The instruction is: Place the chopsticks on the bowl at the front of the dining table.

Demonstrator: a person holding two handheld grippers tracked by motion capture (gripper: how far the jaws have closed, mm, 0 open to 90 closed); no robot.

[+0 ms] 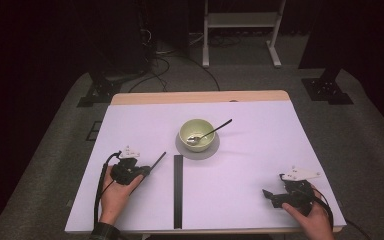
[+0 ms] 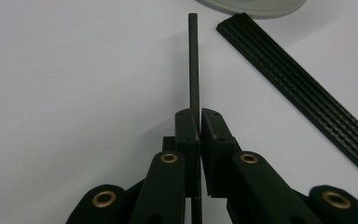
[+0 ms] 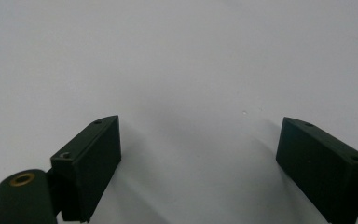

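My left gripper (image 1: 143,171) sits at the table's front left, shut on a thin black stick (image 1: 157,162) that juts toward the middle. In the left gripper view that stick (image 2: 194,60) runs straight up from between the closed jaws of my left gripper (image 2: 198,122). A pale green bowl (image 1: 196,134) stands on a grey round saucer (image 1: 198,151) at mid-table, with a metal spoon (image 1: 211,132) resting in it, handle pointing right and away. My right gripper (image 1: 269,195) lies at the front right, open over bare table, and its own view shows the right gripper (image 3: 200,149) with nothing between the jaws.
A long flat black ribbed strip (image 1: 178,190) lies down the table's centre from the saucer to the front edge, seen also as the strip (image 2: 298,88) in the left gripper view. The white table (image 1: 260,165) has a wooden far edge. Stands and cables are on the floor beyond.
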